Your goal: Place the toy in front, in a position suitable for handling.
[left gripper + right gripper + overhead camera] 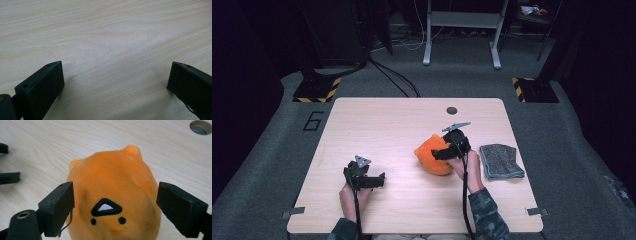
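Observation:
An orange plush toy [430, 161] with small ears and a stitched face lies on the wooden table [382, 125], right of centre. My right gripper [443, 151] comes over it from the right. In the right gripper view the plush toy [112, 177] sits between the two black jaws, which stand wide beside its flanks without squeezing it; the right gripper [116, 192] is open. My left gripper [374, 179] rests low at the front left of the table, apart from the toy. Its jaws stand wide over bare wood, so the left gripper [116, 72] is open and holds nothing.
A folded grey cloth [501, 161] lies just right of my right hand. A round cable hole [452, 110] sits near the table's far edge, also seen as a hole [200, 126]. Beyond the table stand a white frame [462, 30] and striped floor bases [317, 91].

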`<state>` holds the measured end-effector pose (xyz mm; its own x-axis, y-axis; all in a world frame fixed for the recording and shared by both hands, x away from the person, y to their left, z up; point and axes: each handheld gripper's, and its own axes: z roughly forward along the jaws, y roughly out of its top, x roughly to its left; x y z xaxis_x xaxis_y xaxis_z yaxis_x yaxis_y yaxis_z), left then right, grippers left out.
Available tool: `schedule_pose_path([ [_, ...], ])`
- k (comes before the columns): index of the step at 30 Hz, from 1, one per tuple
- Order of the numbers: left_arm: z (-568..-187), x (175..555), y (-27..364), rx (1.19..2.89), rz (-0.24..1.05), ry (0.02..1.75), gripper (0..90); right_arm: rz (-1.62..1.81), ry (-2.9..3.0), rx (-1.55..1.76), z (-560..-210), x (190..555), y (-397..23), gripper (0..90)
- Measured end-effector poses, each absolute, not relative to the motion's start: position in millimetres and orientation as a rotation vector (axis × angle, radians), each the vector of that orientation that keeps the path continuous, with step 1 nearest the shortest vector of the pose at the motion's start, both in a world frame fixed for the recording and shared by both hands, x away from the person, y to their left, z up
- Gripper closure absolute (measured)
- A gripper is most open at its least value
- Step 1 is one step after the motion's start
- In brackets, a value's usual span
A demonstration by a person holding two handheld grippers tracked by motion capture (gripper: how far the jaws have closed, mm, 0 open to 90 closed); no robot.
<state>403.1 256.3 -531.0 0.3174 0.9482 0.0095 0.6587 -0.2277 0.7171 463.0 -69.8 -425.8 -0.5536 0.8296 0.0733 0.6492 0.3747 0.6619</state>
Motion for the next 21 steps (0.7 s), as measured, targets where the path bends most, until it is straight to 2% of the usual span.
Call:
schedule_pose_path([
  [4,-531,403,256,1.975,0.609,1.415,0.2,0.871,2.345,1.336,-436,464,-60,15.9],
  [6,-531,403,256,1.974,0.608,1.416,0.2,0.864,2.322,1.351,-440,463,-61,23.8],
  [7,-531,403,256,1.974,0.607,1.417,0.2,0.864,2.322,1.351,-440,463,-61,23.8],
  [8,-531,403,256,1.975,0.607,1.416,0.2,0.858,2.331,1.334,-445,463,-62,38.3],
  [9,-531,403,256,1.974,0.607,1.417,0.2,0.858,2.331,1.334,-445,463,-62,38.3],
  [10,-531,403,256,1.975,0.608,1.416,0.2,0.858,2.338,1.322,-450,462,-63,48.7],
  [14,-531,403,256,1.974,0.607,1.416,0.2,0.911,2.367,1.253,-447,462,-71,59.9],
  [21,-531,403,256,1.975,0.609,1.414,0.2,0.986,2.467,1.084,-435,469,-83,62.0],
])
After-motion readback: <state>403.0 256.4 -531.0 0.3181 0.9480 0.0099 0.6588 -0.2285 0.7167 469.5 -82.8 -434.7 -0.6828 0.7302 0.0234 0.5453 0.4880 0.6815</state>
